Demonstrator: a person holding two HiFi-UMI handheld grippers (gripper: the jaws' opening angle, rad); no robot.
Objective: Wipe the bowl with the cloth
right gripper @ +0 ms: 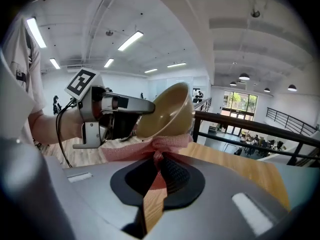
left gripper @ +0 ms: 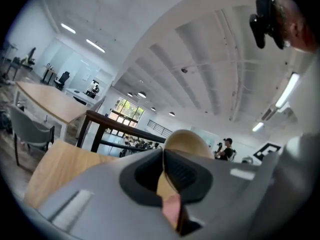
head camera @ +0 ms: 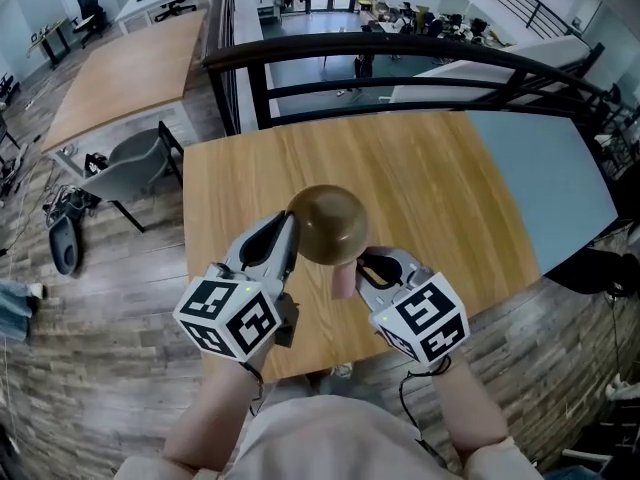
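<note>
My left gripper point(head camera: 291, 228) is shut on the rim of a brown bowl point(head camera: 330, 222) and holds it tilted above the wooden table point(head camera: 450, 198). In the left gripper view the bowl's tan rim point(left gripper: 186, 138) rises right behind the closed jaws. My right gripper point(head camera: 362, 266) is shut on a pink cloth point(head camera: 343, 281) just below the bowl. In the right gripper view the cloth point(right gripper: 167, 144) bunches at the jaws and touches the underside of the bowl point(right gripper: 169, 111). The left gripper point(right gripper: 112, 109) shows there too, at the bowl's left side.
A dark railing point(head camera: 400, 58) runs along the table's far edge, with a drop to a lower floor behind it. A grey chair point(head camera: 135, 163) stands at the table's left. The table's near edge point(head camera: 330, 368) is close to the person's body.
</note>
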